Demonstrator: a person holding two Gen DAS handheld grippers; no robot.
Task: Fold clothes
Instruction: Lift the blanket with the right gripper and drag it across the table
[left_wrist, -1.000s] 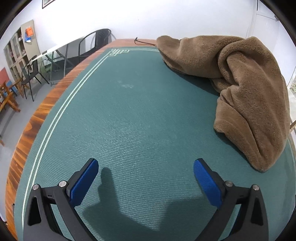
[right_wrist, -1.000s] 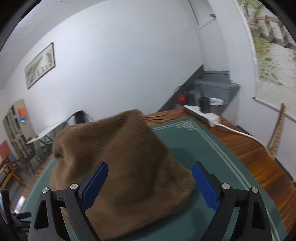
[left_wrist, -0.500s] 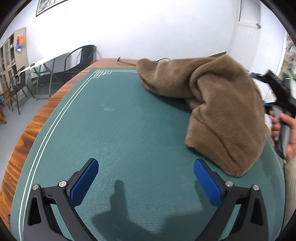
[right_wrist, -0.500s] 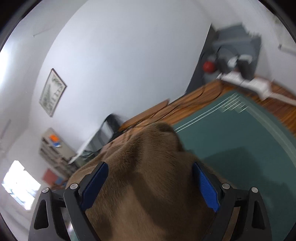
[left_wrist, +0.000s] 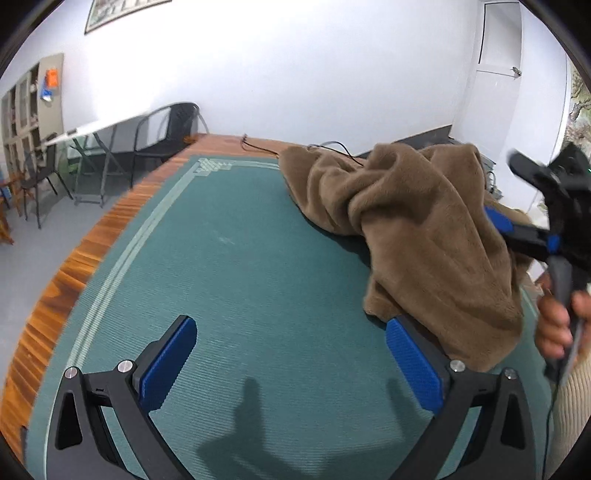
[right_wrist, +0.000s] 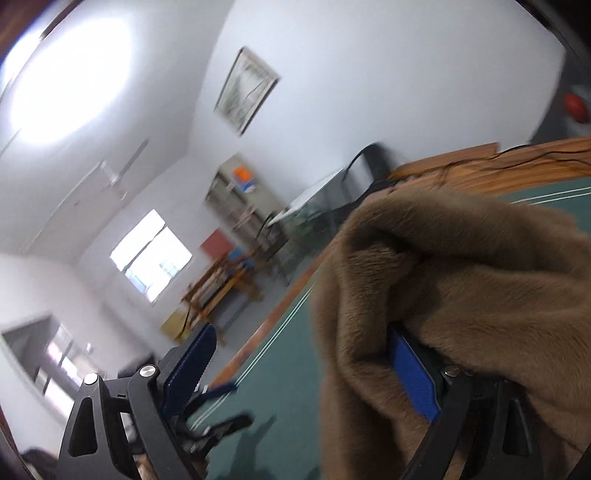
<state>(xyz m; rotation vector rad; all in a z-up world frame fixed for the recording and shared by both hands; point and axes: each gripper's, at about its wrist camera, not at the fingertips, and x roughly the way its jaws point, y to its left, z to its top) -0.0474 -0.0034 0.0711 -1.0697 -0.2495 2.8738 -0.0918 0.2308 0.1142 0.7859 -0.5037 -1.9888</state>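
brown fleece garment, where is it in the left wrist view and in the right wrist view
Left wrist view: the brown fleece garment is heaped at right of centre on the green table mat.
Right wrist view: it fills the right half, draped over the right gripper, hiding part of one of its fingers.
Shared landmark: the framed picture on the white wall.

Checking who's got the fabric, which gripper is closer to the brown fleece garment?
Right. The right gripper is open, one finger under the brown fleece garment; the left gripper is open beside its hem.

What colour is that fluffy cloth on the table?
The fluffy cloth is plain brown; the left wrist view shows it best.
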